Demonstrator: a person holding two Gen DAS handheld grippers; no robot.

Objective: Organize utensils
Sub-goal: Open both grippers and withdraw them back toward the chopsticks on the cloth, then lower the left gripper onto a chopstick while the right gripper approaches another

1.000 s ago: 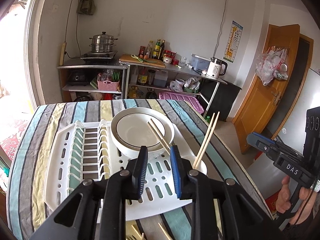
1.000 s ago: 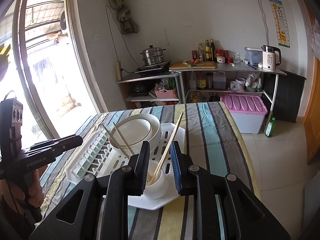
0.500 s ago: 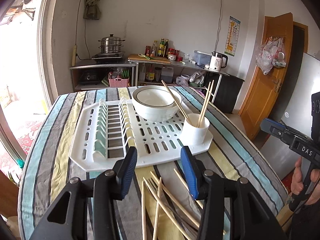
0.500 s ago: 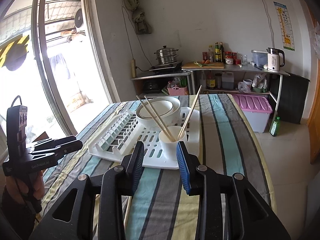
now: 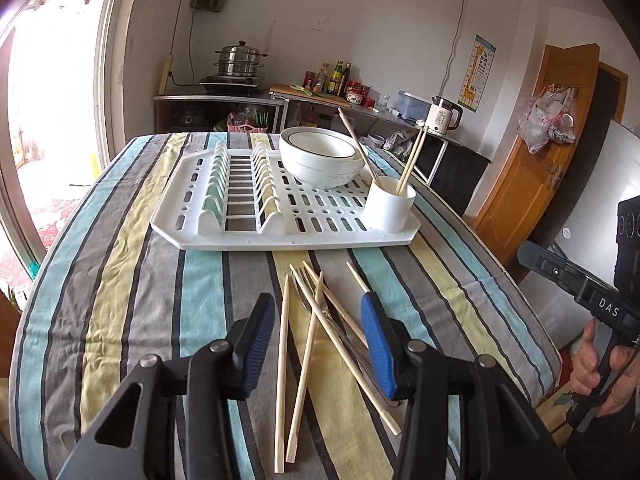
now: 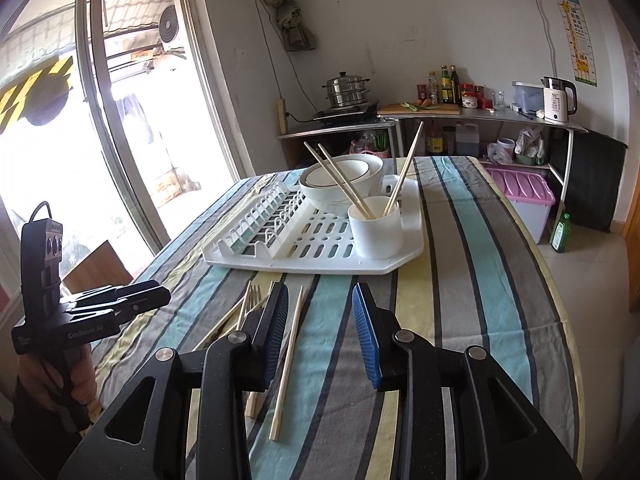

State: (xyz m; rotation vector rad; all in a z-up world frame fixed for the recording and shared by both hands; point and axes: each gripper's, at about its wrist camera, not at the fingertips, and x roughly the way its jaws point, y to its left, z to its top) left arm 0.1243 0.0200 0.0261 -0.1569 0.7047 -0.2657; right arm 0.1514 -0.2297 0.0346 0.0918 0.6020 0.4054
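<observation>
Several loose wooden chopsticks (image 5: 310, 344) and a metal fork (image 5: 320, 312) lie on the striped tablecloth in front of a white dish rack (image 5: 280, 208). A white cup (image 5: 389, 208) on the rack's near right corner holds three chopsticks (image 6: 344, 182). My left gripper (image 5: 318, 344) is open and empty, hovering over the loose chopsticks. My right gripper (image 6: 320, 328) is open and empty above one chopstick (image 6: 289, 356); the cup (image 6: 376, 226) stands beyond it. The left gripper also shows in the right wrist view (image 6: 136, 300).
A white bowl (image 5: 318, 162) sits at the back of the rack. The table's right edge (image 5: 532, 320) drops to the floor. A pink bin (image 6: 520, 192), shelves with bottles and a kettle (image 6: 558, 98) stand behind the table.
Both grippers have pulled back from the cup and rack toward the near end of the table and opened wider. The loose chopsticks and fork have come into view.
</observation>
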